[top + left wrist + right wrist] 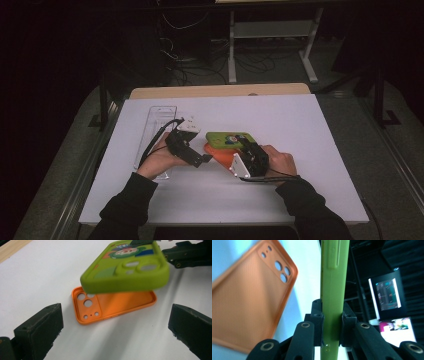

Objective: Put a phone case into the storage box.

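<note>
From the high view I see both forearms entering at the near edge of the white tabletop [300, 130]. The left claw [202, 160] sits beside the phone cases; in the left gripper view its two black jaws stand spread wide, with nothing between them. The right claw [248, 148] is pressed together on the green phone case [229, 138]; in the right gripper view its pads [318, 322] clamp the case's thin edge from both sides, and the case runs straight up the picture. In the left gripper view I see the green phone case [125, 267] raised off the surface and tilted, camera cutouts facing the lens, with a cartoon print on its back. Directly beneath it the orange phone case [115, 305] lies flat on the tabletop, hollow side up, partly covered by the green one; the two are apart. Farther off, left of the hands, a clear plastic tray [159, 120] lies lengthwise, with a small white object [189, 125] just beside it.
</note>
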The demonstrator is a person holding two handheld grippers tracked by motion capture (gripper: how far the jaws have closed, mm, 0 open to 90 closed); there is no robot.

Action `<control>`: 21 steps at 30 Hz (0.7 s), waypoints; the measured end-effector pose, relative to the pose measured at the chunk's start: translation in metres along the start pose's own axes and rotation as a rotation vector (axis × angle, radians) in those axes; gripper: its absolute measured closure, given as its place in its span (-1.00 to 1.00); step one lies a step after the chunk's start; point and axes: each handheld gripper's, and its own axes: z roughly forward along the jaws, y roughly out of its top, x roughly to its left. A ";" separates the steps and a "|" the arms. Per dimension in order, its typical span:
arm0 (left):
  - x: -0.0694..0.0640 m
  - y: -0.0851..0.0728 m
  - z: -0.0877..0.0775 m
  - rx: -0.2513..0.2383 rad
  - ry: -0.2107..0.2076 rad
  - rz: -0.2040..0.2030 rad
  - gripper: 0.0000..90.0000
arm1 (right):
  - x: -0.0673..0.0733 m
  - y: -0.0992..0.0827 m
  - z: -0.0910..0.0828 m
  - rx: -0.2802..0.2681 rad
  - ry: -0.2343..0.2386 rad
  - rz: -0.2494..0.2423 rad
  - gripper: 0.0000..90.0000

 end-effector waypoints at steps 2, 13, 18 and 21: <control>-0.001 0.000 0.001 -0.005 0.001 0.001 -1.00 | -0.004 0.000 0.000 0.000 0.009 0.070 0.68; 0.001 0.000 0.001 -0.010 0.010 -0.020 -1.00 | -0.030 -0.010 0.002 -0.009 0.192 0.475 0.69; 0.001 -0.001 0.001 -0.013 0.016 -0.031 -1.00 | -0.037 -0.015 0.004 -0.018 0.271 0.657 0.68; 0.000 -0.001 0.002 -0.010 0.016 -0.032 -1.00 | -0.042 -0.020 0.005 -0.024 0.320 0.762 0.69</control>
